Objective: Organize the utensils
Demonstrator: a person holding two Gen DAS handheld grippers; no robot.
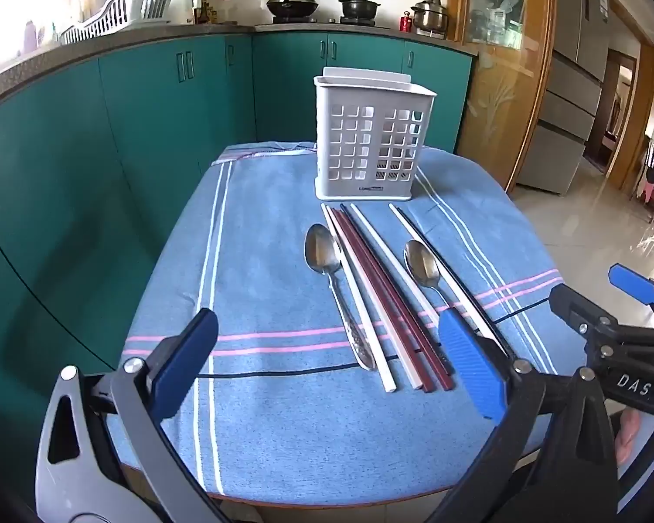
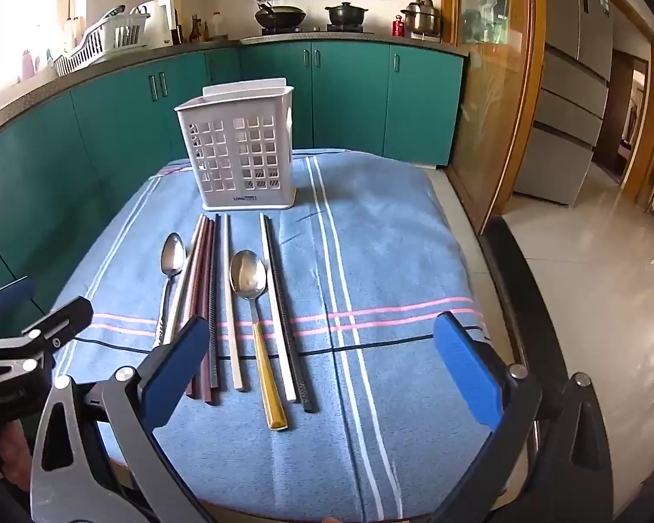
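Both claws, left (image 1: 327, 364) and right (image 2: 322, 364), gape empty; chopsticks (image 2: 229, 300), spoons (image 2: 248, 279) lie before caddy (image 2: 240, 152).

Both cameras sit low at the near edge of the tabletop (image 1: 257, 261), each looking forward between its own blue-padded fingers (image 1: 187, 361) toward the green kitchen cabinets (image 1: 152, 100). The left wrist view stands to the left, so the white utensil caddy (image 1: 372, 139) lies right of centre; the right wrist view stands to the right, with the caddy (image 2: 240, 152) left of centre. Both views share the blue striped cloth (image 2: 392, 239), the row of chopsticks and spoons (image 2: 235, 300), and the stove beyond. Each view catches the other gripper at its edge.
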